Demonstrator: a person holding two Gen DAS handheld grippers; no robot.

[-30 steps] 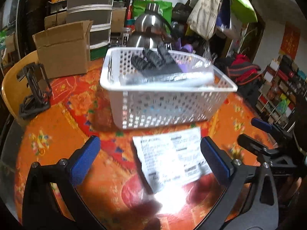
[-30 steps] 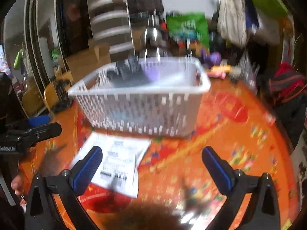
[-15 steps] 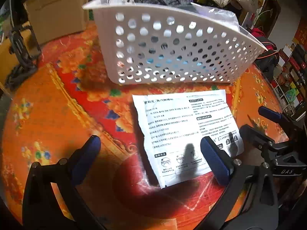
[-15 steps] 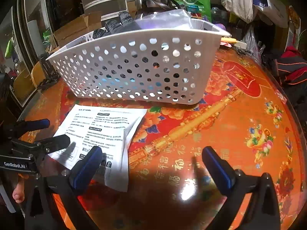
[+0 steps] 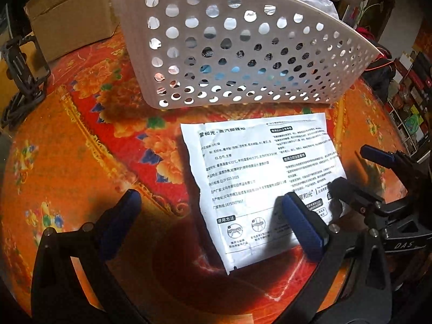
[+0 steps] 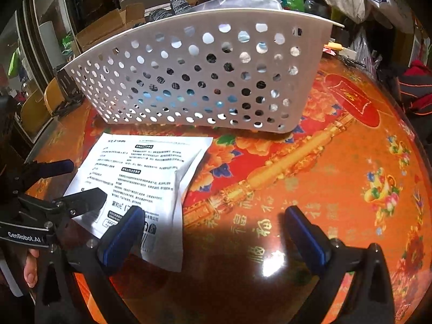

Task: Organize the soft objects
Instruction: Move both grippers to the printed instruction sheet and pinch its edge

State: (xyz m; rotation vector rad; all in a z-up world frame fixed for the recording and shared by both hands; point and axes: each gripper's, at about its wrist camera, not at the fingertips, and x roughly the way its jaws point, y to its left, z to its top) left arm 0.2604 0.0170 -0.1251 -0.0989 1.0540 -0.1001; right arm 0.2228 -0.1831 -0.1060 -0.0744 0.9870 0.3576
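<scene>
My left gripper (image 5: 212, 217) hung wide open, its right finger over the white packet (image 5: 266, 178) lying flat before the basket (image 5: 237, 54); my right gripper (image 6: 216, 228) was equally wide beside it.

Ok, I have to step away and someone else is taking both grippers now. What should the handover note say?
Left gripper: open, low over the table, its right finger over the white packet.
Right gripper: open, empty, its left finger over the packet's near corner.
Packet lies flat on the table in front of the white basket.
Done: gloves and a plastic bag already in the basket.
Left: grip the packet and put it in the basket.
</scene>
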